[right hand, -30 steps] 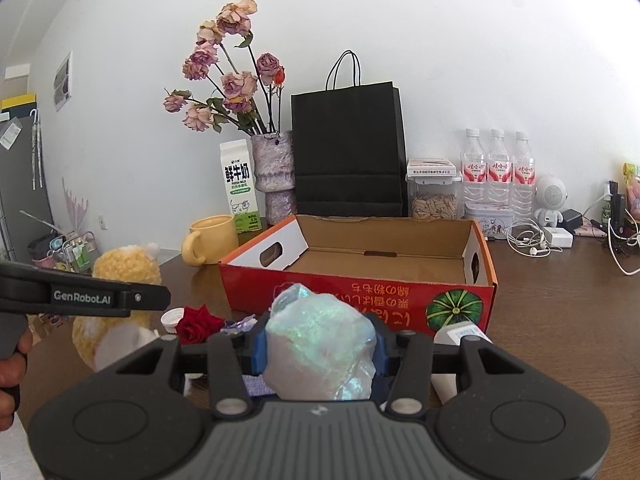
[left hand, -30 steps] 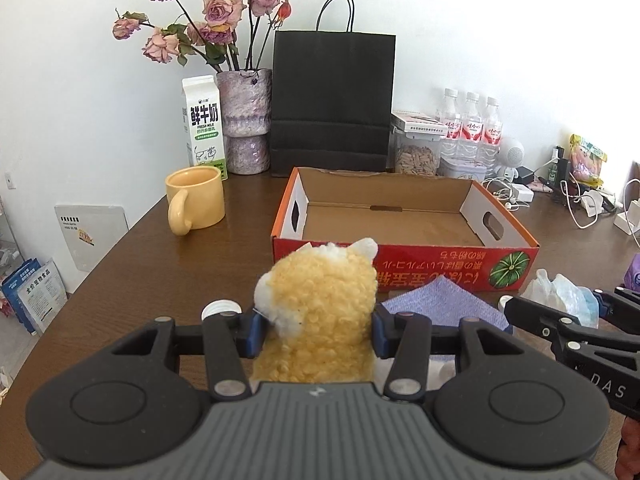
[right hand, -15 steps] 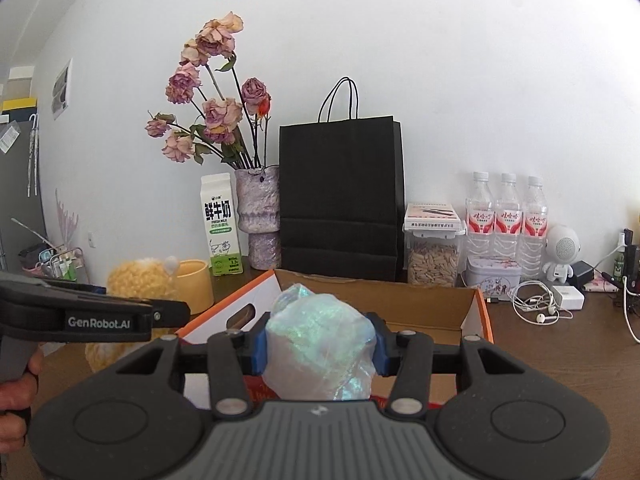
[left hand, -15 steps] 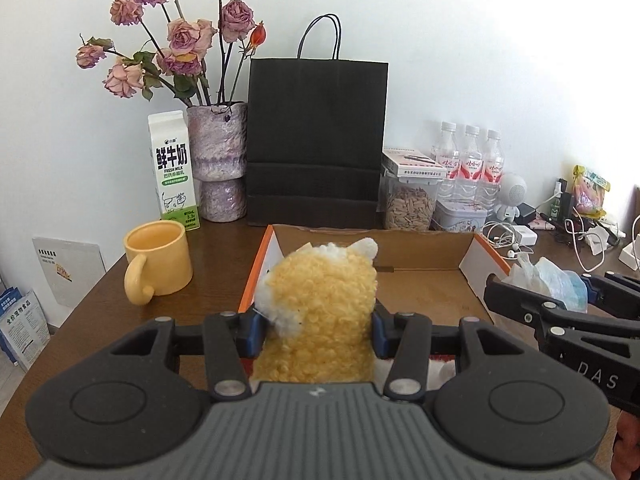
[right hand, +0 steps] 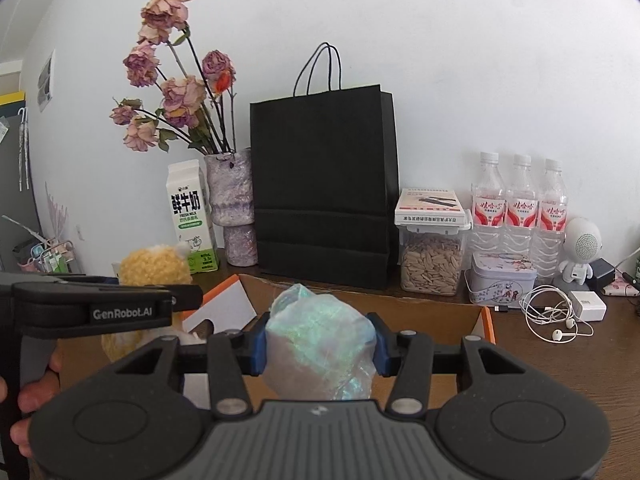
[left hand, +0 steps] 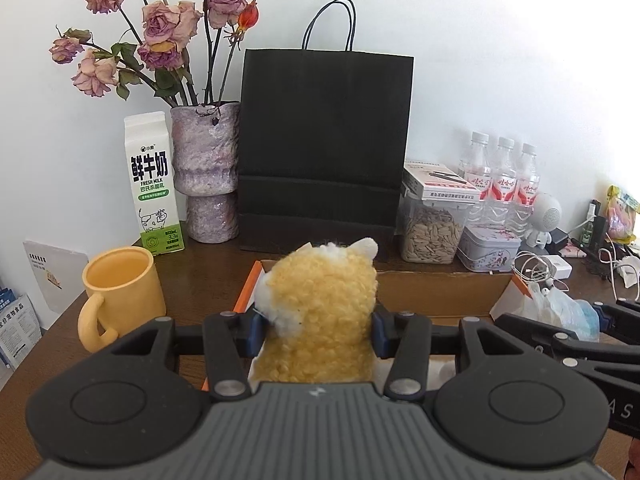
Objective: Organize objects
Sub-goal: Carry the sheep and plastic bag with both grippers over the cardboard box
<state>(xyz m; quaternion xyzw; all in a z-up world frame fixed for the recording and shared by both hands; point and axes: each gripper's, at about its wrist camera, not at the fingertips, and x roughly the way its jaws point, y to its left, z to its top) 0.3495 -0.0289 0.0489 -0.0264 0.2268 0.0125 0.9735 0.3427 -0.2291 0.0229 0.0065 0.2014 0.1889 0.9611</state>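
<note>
We are looking from two wrist fisheyes, each sitting just behind its own gripper body and facing forward and slightly down along the fingers toward the white wall. In the left wrist view the cardboard box (left hand: pixel 440 292) is sitting close at 12 o'clock, the right gripper (left hand: pixel 576 320) is poking in at 3 o'clock. In the right wrist view the left gripper (right hand: pixel 188 296) is entering at 9 o'clock. Both views are sharing the black paper bag (left hand: pixel 324 148) at 12 o'clock, the milk carton (left hand: pixel 154 184) and vase (left hand: pixel 206 168) near 10 o'clock, and the water bottles (left hand: pixel 502 176) near 2 o'clock.
</note>
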